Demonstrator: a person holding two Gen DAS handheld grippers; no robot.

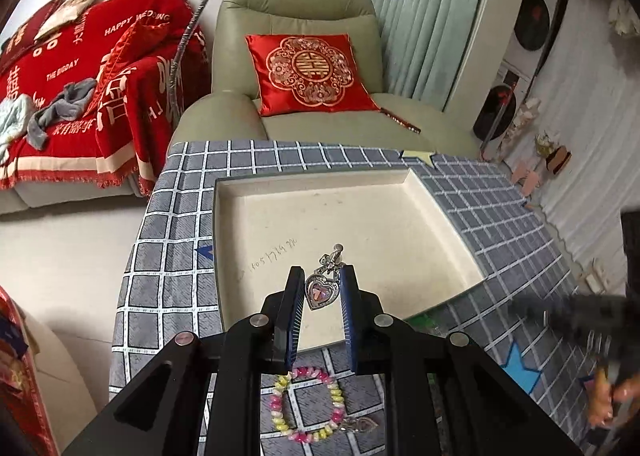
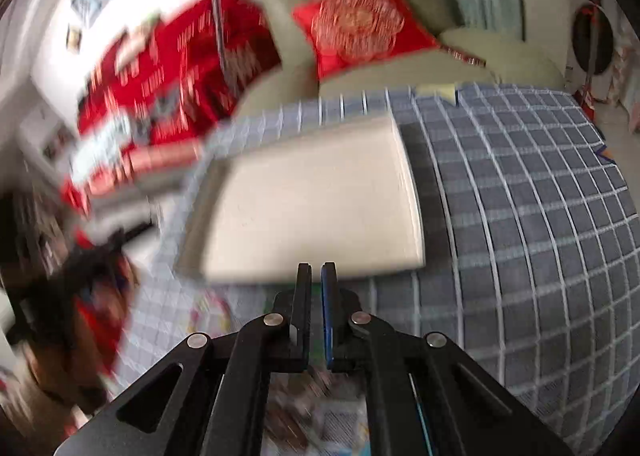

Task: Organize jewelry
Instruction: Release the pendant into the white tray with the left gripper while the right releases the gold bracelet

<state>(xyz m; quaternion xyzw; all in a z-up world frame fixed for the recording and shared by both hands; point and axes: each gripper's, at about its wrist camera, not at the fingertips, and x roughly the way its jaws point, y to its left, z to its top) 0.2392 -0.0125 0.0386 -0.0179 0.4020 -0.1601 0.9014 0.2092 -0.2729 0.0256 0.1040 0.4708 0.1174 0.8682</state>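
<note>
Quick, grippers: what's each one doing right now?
Left gripper: closed on the heart pendant, above the tray.
Right gripper: nearly closed, nothing between the fingers.

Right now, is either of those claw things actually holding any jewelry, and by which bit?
The left gripper pinches the heart pendant by its sides, its clasp sticking up. The right gripper holds nothing, jaws nearly together.

The left hand-held gripper (image 1: 320,288) points steeply downward, its two fingers (image 1: 291,308) set a little apart and pinching a heart pendant (image 1: 319,291) between the pads. The right hand-held gripper (image 2: 317,276) also tilts downward, its fingers (image 2: 304,296) nearly together with only a thin gap, nothing visible between them.
</note>
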